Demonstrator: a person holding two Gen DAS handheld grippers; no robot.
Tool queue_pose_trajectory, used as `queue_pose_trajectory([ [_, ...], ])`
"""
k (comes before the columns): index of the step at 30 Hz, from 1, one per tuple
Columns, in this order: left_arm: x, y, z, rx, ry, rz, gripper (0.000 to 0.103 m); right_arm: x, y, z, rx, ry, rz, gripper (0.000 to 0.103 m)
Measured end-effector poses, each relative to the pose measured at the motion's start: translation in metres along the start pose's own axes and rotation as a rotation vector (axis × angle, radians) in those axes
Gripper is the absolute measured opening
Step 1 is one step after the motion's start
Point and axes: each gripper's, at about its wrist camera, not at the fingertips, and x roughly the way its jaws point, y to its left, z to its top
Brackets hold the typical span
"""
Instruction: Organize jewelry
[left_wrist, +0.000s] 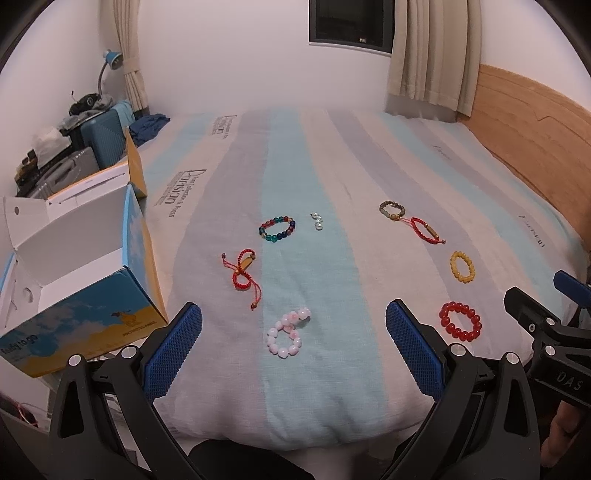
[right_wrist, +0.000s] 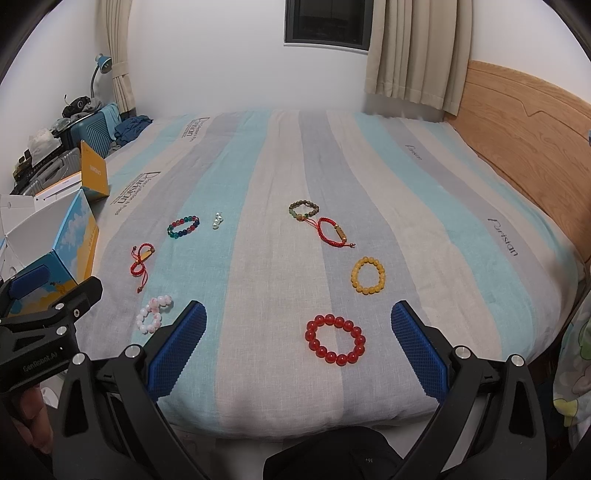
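Hovering above the near edge of the striped bed (left_wrist: 332, 166), the left tool (left_wrist: 293, 326) and the right tool (right_wrist: 297, 325) both have their blue pads spread wide, holding nothing. Ahead of the left lies a pink-white bead bracelet (left_wrist: 287, 335); ahead of the right, a red bead bracelet (right_wrist: 335, 344). Farther off lie a yellow bracelet (right_wrist: 368, 275), a multicoloured one (left_wrist: 277, 229) and two red cord bracelets. An open cardboard box (left_wrist: 85, 280) stands at the bed's left edge.
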Motion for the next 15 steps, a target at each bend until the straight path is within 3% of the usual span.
queue_pose_trajectory([
  [15, -0.0004, 0.0008, 0.0046, -0.008, 0.005, 0.004, 0.097, -0.0008, -0.0003, 0.0003, 0.003, 0.000, 0.000, 0.096],
])
